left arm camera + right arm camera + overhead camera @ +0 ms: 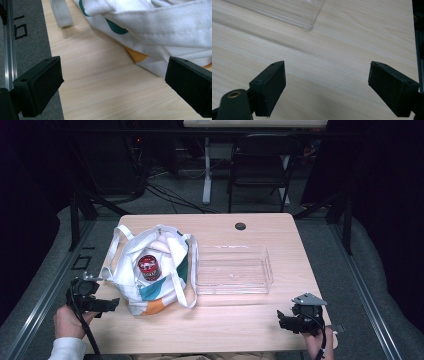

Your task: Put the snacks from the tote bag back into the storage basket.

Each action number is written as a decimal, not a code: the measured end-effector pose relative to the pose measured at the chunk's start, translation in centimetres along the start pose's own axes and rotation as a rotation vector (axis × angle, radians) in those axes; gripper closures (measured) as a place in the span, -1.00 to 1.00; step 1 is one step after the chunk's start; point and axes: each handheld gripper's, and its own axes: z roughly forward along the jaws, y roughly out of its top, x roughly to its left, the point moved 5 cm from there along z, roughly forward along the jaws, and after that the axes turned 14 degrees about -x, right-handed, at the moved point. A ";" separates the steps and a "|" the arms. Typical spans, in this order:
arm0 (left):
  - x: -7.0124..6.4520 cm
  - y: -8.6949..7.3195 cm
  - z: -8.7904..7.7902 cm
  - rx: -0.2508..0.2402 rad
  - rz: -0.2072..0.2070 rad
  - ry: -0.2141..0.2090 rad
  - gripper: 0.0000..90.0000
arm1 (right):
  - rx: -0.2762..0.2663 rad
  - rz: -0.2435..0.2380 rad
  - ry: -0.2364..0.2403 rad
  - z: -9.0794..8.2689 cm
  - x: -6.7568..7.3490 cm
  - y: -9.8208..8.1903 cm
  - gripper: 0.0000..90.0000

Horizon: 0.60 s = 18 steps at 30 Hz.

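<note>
A white cloth tote bag [150, 270] with teal and orange patches lies open on the left half of the wooden table [240, 320]. Inside it stands a red-lidded can [148, 266]. Right of the bag sits a clear plastic tray [233, 270], nothing in it. My left gripper [112, 304] is open at the table's left edge, just short of the bag's near corner [150, 32]; nothing lies between its jaws [113, 85]. My right gripper [281, 320] is open over bare wood at the front right [327, 87], with the tray's corner [308, 25] ahead of it.
The bag's white straps [186, 270] hang loose toward the tray and off the left side [61, 15]. A cable hole [240, 226] sits near the table's far edge. Beyond the table stand a folding chair [260, 167] and floor cables. A metal rail [8, 50] runs beside the table's left edge.
</note>
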 end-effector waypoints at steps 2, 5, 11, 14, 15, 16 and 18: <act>0.0 0.2 -0.1 0.000 0.003 0.001 -0.97 | 0.003 0.002 0.000 0.0 0.0 0.0 -0.69; -0.1 0.4 -0.2 -0.009 0.007 0.002 -0.98 | 0.002 0.001 -0.001 0.0 0.0 0.0 -0.69; -0.3 1.3 -0.5 -0.025 0.009 -0.003 -0.98 | 0.002 0.001 -0.001 0.0 0.0 0.0 -0.69; -0.3 1.8 -0.8 -0.021 0.005 0.006 -0.99 | 0.003 0.001 -0.002 0.0 0.0 0.0 -0.69; -0.3 2.0 -0.8 -0.022 0.004 0.005 -0.99 | 0.004 0.002 -0.003 0.0 0.0 0.0 -0.69; -0.3 2.4 -0.9 -0.035 0.000 0.002 -0.99 | 0.004 0.002 -0.004 0.0 0.0 0.0 -0.69; -0.3 2.5 -1.0 -0.036 0.003 0.002 -0.99 | 0.005 0.003 -0.003 0.0 0.0 0.0 -0.69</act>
